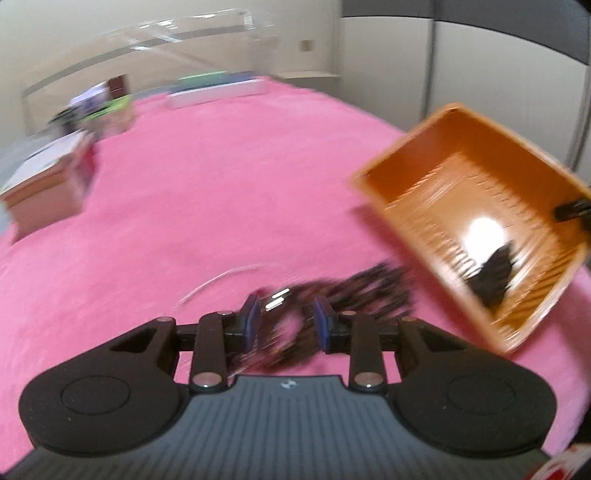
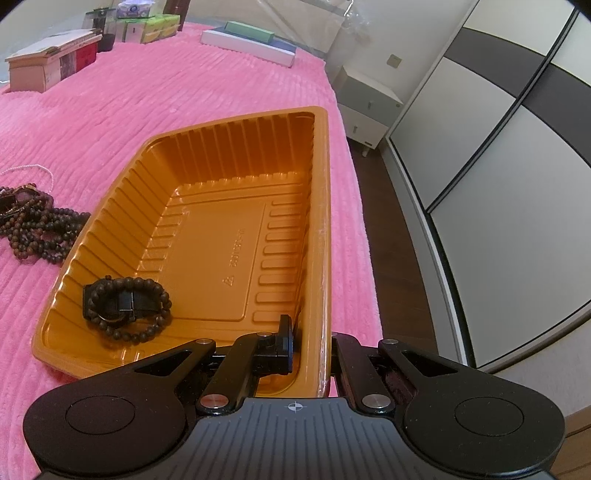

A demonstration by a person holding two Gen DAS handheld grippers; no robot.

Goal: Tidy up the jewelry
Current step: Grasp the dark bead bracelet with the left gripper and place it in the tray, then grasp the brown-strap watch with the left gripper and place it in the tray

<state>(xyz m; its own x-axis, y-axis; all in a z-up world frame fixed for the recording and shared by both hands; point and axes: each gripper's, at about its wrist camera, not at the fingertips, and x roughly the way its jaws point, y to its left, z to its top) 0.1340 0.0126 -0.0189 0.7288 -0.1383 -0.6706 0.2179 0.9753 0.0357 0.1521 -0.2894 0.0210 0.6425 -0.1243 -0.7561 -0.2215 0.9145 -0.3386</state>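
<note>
An orange plastic tray (image 2: 122, 206) rests on the pink bedspread (image 2: 147, 96). My right gripper (image 2: 314, 336) is shut on the tray's near right wall, one finger inside and one outside. A dark bead bracelet with a black watch (image 2: 125, 310) lies in the tray's near left corner. Left of the tray is a pile of brown bead strands (image 2: 37, 229) and a thin pale chain (image 2: 37, 168). The left wrist view is blurred. My left gripper (image 1: 287, 314) hangs partly open just over the bead pile (image 1: 369, 291), its pads not pressing on anything. The tray (image 1: 461, 147) is to its right.
A wooden box (image 2: 48, 62), green cartons (image 2: 155, 27) and a long white box (image 2: 251, 46) stand along the far side of the bed. The bed's edge runs right of the tray, with a white nightstand (image 2: 365, 107) and a wardrobe (image 2: 498, 147) beyond it.
</note>
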